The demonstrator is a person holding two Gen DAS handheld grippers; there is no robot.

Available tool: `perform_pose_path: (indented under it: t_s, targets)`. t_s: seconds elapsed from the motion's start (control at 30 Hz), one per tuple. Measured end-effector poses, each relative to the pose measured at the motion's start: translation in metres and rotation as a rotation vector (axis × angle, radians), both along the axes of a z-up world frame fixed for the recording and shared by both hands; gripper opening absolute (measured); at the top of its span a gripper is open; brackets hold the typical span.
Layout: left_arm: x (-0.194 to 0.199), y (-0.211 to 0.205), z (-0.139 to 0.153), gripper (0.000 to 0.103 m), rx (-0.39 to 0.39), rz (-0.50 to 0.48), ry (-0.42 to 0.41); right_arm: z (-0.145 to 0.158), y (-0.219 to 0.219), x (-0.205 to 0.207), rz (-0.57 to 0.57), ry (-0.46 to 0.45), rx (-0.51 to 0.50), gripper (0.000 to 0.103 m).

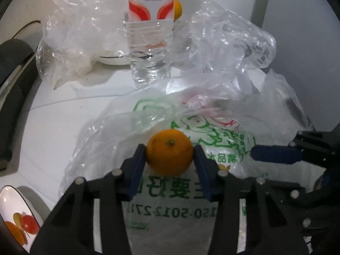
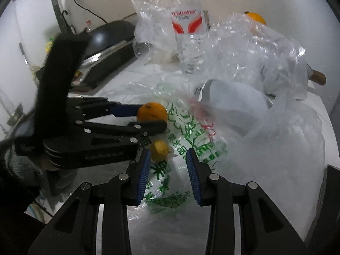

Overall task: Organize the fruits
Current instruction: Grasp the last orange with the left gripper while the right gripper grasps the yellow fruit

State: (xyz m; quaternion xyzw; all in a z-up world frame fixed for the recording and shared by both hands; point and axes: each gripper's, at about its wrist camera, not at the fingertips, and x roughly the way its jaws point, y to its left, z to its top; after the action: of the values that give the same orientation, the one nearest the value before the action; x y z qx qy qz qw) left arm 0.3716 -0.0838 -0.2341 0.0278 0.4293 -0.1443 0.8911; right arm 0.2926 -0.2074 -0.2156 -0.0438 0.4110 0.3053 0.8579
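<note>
Two hand-held grippers work over your white bench (image 1: 53, 127), which carries a large clear plastic bag printed with green characters (image 1: 223, 148), spread flat. Behind it stands a clear ribbed water bottle with a red-and-white label (image 1: 149, 42) between crumpled clear bags (image 1: 74, 31). Your left hand-held gripper (image 1: 170, 155) is clamped on a round orange tangerine with a green stem scar (image 1: 170, 152), just above the printed bag. Your right hand-held gripper (image 2: 167, 165) has its blue pads apart, a small yellow citrus fruit (image 2: 159, 149) lying just beyond its left pad. Another orange fruit (image 2: 255, 18) sits far back behind the crumpled plastic.
</note>
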Motion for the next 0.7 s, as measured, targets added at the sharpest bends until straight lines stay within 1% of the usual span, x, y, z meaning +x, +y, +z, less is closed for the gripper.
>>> perform_pose_path:
  t_s: [0.13, 0.2, 0.37, 0.43, 0.53, 0.7]
  targets:
    - [-0.002, 0.007, 0.001, 0.046, -0.044, -0.046, 0.005, -0.005, 0.006, -0.002, -0.048, -0.003, -0.043, 0.037]
    - [-0.008, 0.015, 0.007, 0.046, -0.070, -0.057, -0.011, -0.010, 0.010, -0.003, -0.075, 0.004, -0.061, 0.037]
    - [-0.031, 0.034, 0.022, 0.046, -0.101, -0.096, -0.054, -0.012, 0.024, -0.004, -0.122, -0.003, -0.095, 0.037]
    - [-0.041, 0.042, 0.026, 0.046, -0.115, -0.099, -0.072, -0.011, 0.032, -0.004, -0.125, -0.008, -0.116, 0.037]
    - [-0.044, 0.051, 0.026, 0.046, -0.147, -0.108, -0.066, -0.012, 0.041, -0.002, -0.152, -0.013, -0.146, 0.037]
    - [-0.054, 0.058, 0.029, 0.046, -0.161, -0.109, -0.079, -0.019, 0.050, 0.008, -0.178, -0.002, -0.178, 0.037]
